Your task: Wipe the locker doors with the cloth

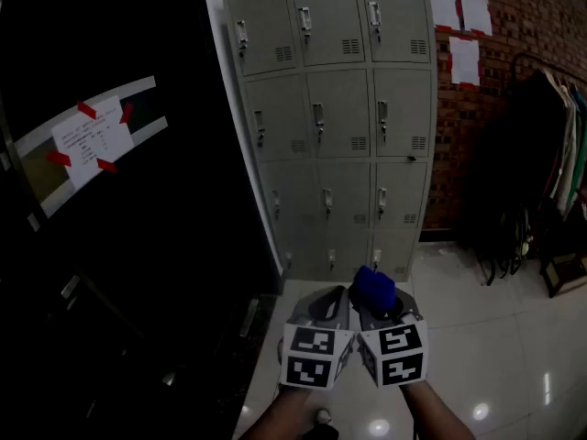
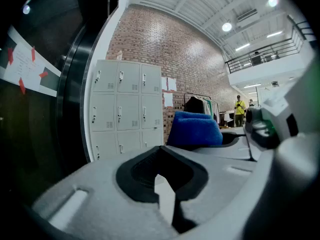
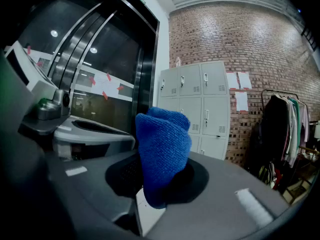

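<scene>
Two grippers sit side by side at the lower centre of the head view, well short of the grey lockers point(image 1: 335, 108) filling the upper middle. The right gripper point(image 1: 378, 308) is clamped on the folded blue cloth point(image 1: 374, 289), which stands up out of its jaws. The left gripper point(image 1: 328, 308) has its jaws drawn together on nothing. Wiping looks not yet begun. Best to step closer, press the cloth flat on a top door and sweep in overlapping strokes around the handles point(image 1: 304, 21).

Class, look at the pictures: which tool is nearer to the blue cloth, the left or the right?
Right. The right tool grips the blue cloth between its jaws; the left tool is beside it, empty.
</scene>
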Demonstrator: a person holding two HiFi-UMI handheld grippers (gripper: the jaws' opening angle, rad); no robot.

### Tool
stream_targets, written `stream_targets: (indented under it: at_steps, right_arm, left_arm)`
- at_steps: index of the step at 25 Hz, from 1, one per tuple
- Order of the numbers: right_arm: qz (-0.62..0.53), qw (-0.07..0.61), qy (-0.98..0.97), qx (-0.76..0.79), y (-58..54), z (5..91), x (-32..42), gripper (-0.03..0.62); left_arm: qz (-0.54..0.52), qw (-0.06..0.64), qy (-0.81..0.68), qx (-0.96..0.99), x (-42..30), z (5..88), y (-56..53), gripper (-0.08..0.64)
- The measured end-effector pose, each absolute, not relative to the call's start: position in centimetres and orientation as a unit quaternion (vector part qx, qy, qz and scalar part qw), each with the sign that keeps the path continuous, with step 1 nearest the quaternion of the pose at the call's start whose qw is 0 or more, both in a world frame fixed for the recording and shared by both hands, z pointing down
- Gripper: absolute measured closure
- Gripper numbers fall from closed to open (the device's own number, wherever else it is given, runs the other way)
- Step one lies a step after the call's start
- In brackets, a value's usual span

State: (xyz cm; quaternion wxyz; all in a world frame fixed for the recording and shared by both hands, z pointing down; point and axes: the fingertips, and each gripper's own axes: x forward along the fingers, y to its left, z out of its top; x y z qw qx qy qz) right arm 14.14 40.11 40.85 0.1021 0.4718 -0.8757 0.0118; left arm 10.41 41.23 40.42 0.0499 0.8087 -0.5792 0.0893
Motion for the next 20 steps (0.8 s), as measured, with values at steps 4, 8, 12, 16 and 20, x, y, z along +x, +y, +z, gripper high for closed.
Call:
stream_targets:
  at_steps: [4, 8, 12, 16, 20]
  right_arm:
    - [0.011, 0.105, -0.870, 0.481, 34.8, 40.1, 10.9, 0.509]
    - [0.015, 0.107, -0.866, 0.488, 29.9, 39.7, 7.4, 0.509]
    - [0.018, 0.114, -0.860, 0.497, 26.2, 39.8, 4.7, 0.509]
    - [0.012, 0.113, -0.859, 0.500, 23.4, 39.5, 2.8, 0.508]
    - [0.018, 0.108, -0.862, 0.495, 20.8, 39.7, 1.3, 0.508]
  left_arm:
    - [0.086, 0.045, -0.575, 0.812, 7.0, 39.2, 35.7, 0.560]
    - [0.082, 0.044, -0.566, 0.819, 3.5, 38.4, 30.6, 0.560]
    - [0.081, 0.049, -0.554, 0.827, 1.1, 38.6, 26.7, 0.559]
    - [0.079, 0.045, -0.554, 0.827, -1.0, 38.5, 24.2, 0.560]
    - [0.078, 0.049, -0.558, 0.825, -2.4, 38.8, 21.7, 0.560]
